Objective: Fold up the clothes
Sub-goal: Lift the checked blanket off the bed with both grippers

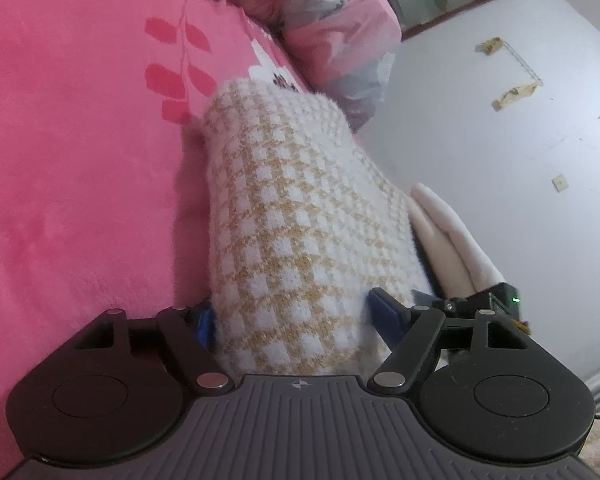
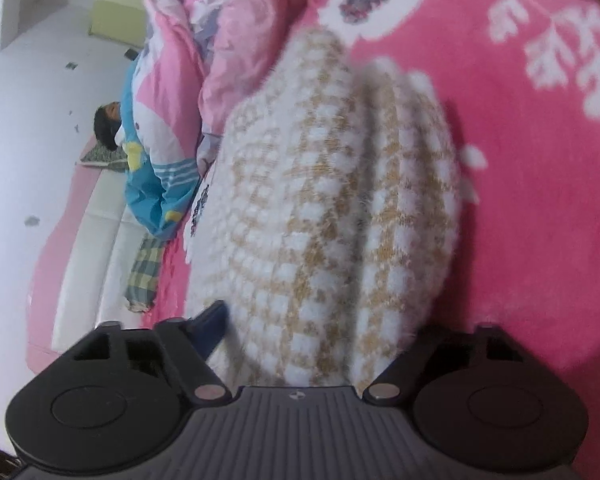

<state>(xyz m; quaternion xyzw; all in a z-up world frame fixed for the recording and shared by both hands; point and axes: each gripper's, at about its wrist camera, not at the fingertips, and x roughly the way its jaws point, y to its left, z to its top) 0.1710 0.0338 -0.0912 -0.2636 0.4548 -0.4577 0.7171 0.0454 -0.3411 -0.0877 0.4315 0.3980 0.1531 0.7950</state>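
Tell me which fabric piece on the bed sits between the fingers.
The yellow-and-white checked knit, bunched between both grippers' fingers. The pink floral blanket lies flat beneath it, and the pink quilt is heaped farther back, untouched.

fuzzy knit sweater (image 1: 300,240); plush fleece blanket (image 1: 80,160); matt plastic jaws.

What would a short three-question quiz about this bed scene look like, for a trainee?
1. True or false: the checked knit garment lies on a green blanket.
2. Which grippers have the garment between their fingers? A) left only B) right only C) both
3. Fill in: beyond the garment, at the bed's edge, lies a bundled pink ____.

Key
1. False: the blanket is pink.
2. C: cloth fills both the left gripper and the right gripper.
3. Quilt.
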